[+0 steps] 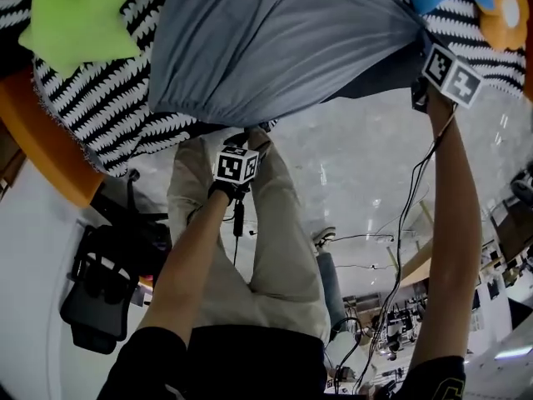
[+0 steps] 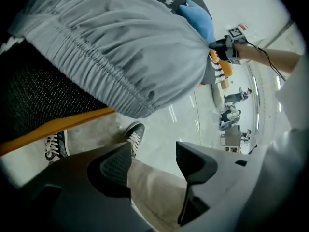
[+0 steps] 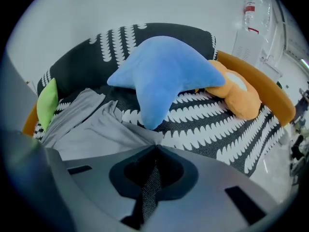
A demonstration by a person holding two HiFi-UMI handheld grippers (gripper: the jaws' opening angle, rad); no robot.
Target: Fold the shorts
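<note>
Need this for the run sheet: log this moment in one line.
shorts: on patterned seat | right claw: shut on shorts corner | left claw: open, empty, apart from shorts

Bright, floor (image 1: pixel 358 165) glare, fisheye warp (esp. edges), dark corners

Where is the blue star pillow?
The blue star pillow lies mid-picture in the right gripper view on the patterned seat, orange cushion beside its right, grey shorts lower left.

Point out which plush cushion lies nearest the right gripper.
The blue star-shaped plush cushion, just beyond the right gripper; the orange cushion and the green cushion lie farther off.
</note>
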